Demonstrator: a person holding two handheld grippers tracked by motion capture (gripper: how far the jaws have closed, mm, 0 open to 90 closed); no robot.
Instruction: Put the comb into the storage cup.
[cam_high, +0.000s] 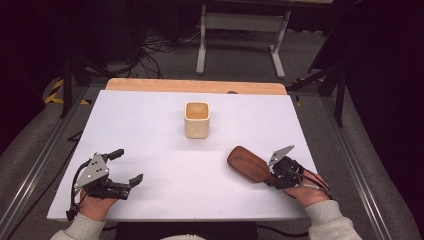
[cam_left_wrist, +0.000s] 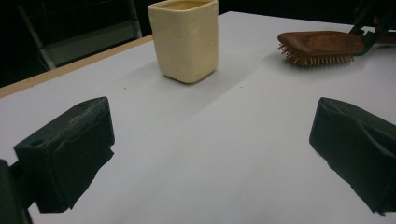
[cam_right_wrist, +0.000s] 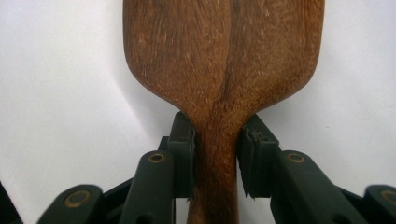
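Right gripper (cam_right_wrist: 216, 154) jaws gripping hairbrush (cam_right_wrist: 224, 60) handle

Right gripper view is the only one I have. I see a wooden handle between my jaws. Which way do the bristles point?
Observer: In the left gripper view the hairbrush has its bristles pointing down toward the table.
Operator: Is any container near?
Observer: Yes, a cream cup stands upright, beyond the hairbrush toward the table's middle.
Operator: And the other hand-held gripper?
Observer: The left hand-held gripper is open, nothing between its jaws, apart from hairbrush and cup.
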